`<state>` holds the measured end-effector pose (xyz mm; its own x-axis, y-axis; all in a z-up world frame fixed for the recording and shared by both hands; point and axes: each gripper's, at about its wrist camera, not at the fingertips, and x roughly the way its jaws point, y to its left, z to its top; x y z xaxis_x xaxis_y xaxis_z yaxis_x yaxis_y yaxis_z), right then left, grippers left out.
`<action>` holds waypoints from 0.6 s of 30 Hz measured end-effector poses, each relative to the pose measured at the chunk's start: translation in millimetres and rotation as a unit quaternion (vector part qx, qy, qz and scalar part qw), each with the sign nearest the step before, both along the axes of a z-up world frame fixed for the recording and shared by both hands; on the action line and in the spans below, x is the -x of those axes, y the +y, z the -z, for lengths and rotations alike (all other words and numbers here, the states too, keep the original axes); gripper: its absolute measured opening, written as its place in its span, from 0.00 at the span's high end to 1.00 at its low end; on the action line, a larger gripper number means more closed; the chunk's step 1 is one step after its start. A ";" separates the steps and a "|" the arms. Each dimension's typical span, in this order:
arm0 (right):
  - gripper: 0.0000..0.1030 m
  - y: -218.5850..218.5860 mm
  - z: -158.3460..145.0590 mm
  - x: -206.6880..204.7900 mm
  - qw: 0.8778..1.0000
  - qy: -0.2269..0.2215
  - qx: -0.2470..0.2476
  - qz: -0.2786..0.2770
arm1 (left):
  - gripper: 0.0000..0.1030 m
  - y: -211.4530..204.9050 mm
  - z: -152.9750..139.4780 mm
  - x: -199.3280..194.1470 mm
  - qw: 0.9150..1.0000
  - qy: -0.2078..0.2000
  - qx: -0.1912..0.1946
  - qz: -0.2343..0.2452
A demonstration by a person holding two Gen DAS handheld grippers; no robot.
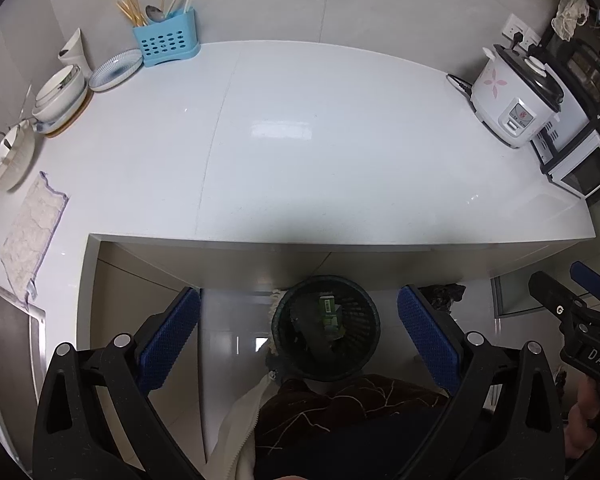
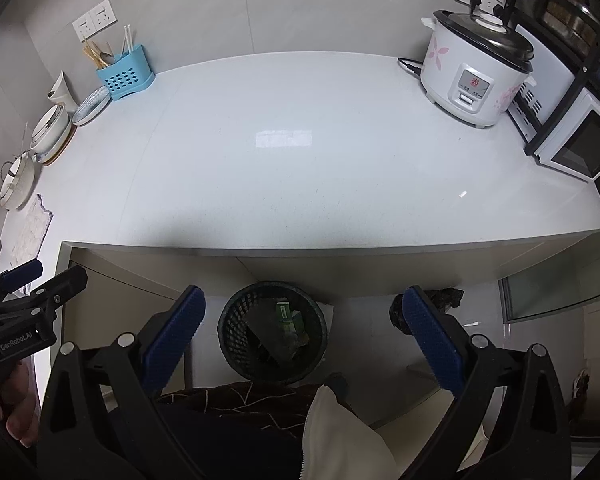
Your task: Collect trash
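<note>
Countertop (image 2: 300, 168) middle bare, rice cooker (image 2: 476, 76) far right

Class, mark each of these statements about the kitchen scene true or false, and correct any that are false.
1. Both grippers are open and hold nothing. True: left gripper, right gripper.
2. The waste basket stands on the counter. False: it stands on the floor below the counter edge.
3. A green carton lies inside the basket. True.
4. The rice cooker has its lid off. False: its dark lid is on.
5. The blue utensil holder is empty. False: it holds chopsticks and a spoon.
</note>
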<state>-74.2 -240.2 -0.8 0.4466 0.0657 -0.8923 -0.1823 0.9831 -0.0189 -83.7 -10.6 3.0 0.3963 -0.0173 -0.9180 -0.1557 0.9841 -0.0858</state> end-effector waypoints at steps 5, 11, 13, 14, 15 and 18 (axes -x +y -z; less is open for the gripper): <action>0.08 -1.0 0.6 -0.1 1.000 0.001 -0.002 -0.002 | 0.06 -0.9 0.0 -0.3 1.000 0.001 -0.001 0.000; 0.08 1.0 1.2 0.6 1.000 0.002 -0.003 -0.003 | 0.06 -0.5 -0.4 -0.6 1.000 0.002 -0.002 0.003; 0.08 1.3 1.5 0.9 1.000 0.002 -0.002 -0.005 | 0.06 -0.5 -0.2 -0.2 1.000 0.002 -0.001 0.003; 0.08 1.6 1.6 1.2 1.000 0.002 -0.002 -0.005 | 0.06 -0.8 -0.2 -0.1 1.000 0.002 -0.001 0.003; 0.08 1.8 2.0 1.3 1.000 0.002 -0.002 -0.005 | 0.06 -0.9 -0.1 0.1 1.000 0.002 -0.001 0.003; 0.08 1.9 2.9 2.0 1.000 0.002 -0.002 -0.007 | 0.06 -1.1 0.0 0.2 1.000 0.001 -0.001 0.004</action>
<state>-76.2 -238.3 -3.7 0.4418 0.0747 -0.8940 -0.1952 0.9807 -0.0145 -83.9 -11.7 3.0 0.3942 -0.0180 -0.9188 -0.1486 0.9854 -0.0830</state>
